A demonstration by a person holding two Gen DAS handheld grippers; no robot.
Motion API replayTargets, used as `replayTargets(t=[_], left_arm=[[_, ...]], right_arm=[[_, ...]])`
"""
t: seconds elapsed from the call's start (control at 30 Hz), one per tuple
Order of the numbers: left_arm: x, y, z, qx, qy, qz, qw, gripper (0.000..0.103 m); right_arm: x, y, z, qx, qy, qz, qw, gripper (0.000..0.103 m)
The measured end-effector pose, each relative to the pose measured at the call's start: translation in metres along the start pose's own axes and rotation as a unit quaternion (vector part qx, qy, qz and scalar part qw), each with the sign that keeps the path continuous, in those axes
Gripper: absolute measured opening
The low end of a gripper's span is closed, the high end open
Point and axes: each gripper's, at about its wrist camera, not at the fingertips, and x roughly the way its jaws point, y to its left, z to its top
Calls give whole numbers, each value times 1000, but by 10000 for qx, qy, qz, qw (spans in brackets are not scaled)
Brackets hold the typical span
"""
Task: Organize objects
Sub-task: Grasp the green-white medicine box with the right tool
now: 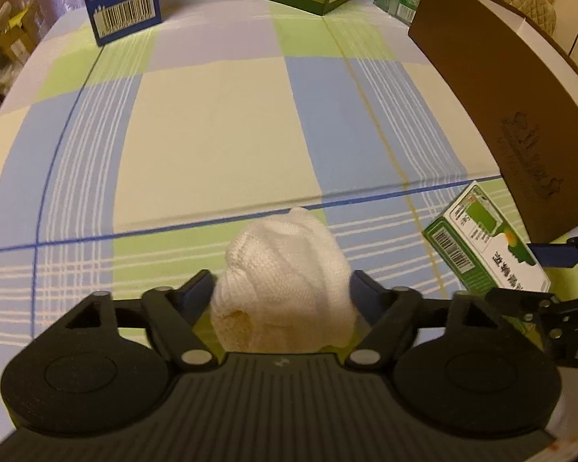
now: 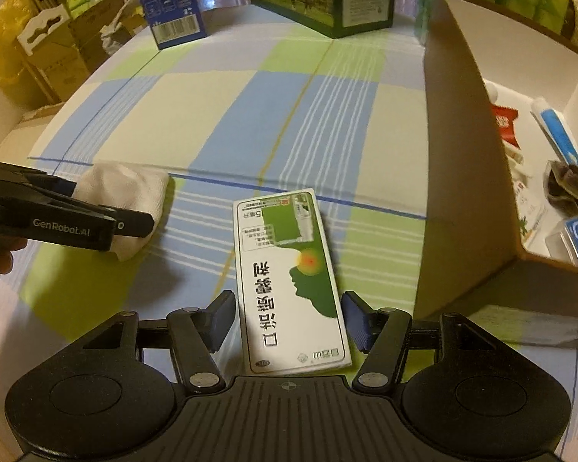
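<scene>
Tongs at work: left tongs (image 1: 283, 288) reach level over the checked counter (image 1: 212, 123), pinching a white cloth (image 1: 285, 281); right tongs (image 2: 289, 317) stand apart, straddling a green-and-white box (image 2: 291, 285) beside the carton (image 2: 466, 177).

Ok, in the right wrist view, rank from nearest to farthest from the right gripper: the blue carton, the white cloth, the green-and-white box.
1. Green-and-white box: between the fingers of the right gripper, centre.
2. White cloth: further out to the left, at the left gripper.
3. Blue carton: standing at the table's far edge, left of centre.
</scene>
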Motion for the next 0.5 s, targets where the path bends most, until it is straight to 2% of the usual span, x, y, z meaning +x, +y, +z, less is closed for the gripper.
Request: replayTargets(t=[0.13, 0.2, 0.27, 0.5], left_arm=[[-7, -3, -4, -10, -125, 65, 9999, 56], [-12, -4, -7, -32, -167, 95, 9998, 44], [-16, -2, -9, -101, -162, 155, 9997, 43], [-32, -1, -31, -453, 6, 155, 9989, 41]], right_arm=[[4, 4, 3, -139, -59, 1, 9999, 58], [7, 4, 4, -166, -93, 8, 9998, 58], [9, 5, 3, -238, -117, -35, 9996, 53], [1, 10, -11, -289, -22, 82, 9995, 53]])
